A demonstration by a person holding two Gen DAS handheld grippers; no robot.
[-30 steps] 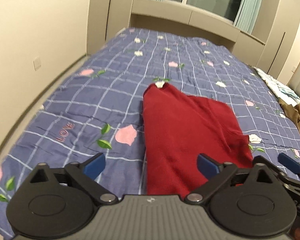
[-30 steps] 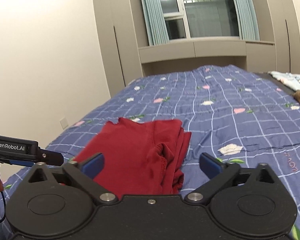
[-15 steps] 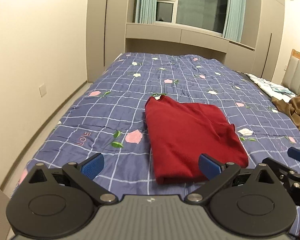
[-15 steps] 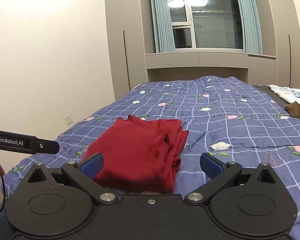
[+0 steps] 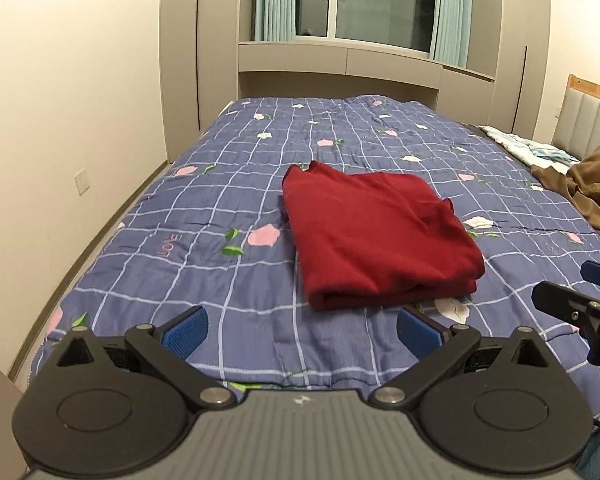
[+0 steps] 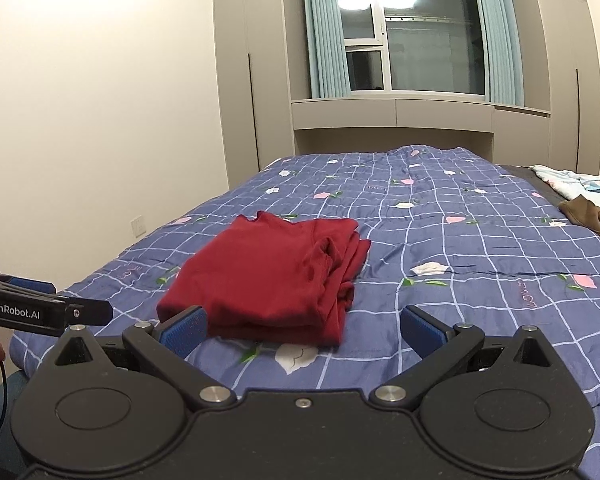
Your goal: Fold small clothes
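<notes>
- Garment first: red folded top (image 5: pixel 376 236) flat on the blue checked quilt (image 5: pixel 204 216), a compact rectangle, ahead of both tools and touching neither.
- Seen from the left wrist: lies far and slightly right of the left gripper (image 5: pixel 300 330), long axis running near-to-far, thick folded edge at the near end.
- Seen from the right wrist: sits far and left of centre before the right gripper (image 6: pixel 302 328), near-left corner just over the left blue pad, loose layered edges stacked along the right side.
- Left gripper spread wide, blue pads (image 5: pixel 186 330) well apart, nothing between them.
- Right gripper likewise spread wide and empty, pads (image 6: pixel 420 326) clear of the cloth.
- Nearer tool: close call, but probably the right one, since the near hem reaches almost down to its pads while a bare strip of quilt separates the left one from the fold.
- Looks folded already; likely step is either done with this piece or one last tidy of the ragged right-hand layers.
- Room to move: open quilt left, right and far of the top; near bed edge just below the tools; left bed edge near the wall.
- Brown clothing (image 5: pixel 588 188) and a pale patterned cloth (image 5: pixel 528 146) heaped far right, well apart from the red piece.
- Watch-out: any nudge at the loose right edges could slide the layers and undo the stack.
</notes>
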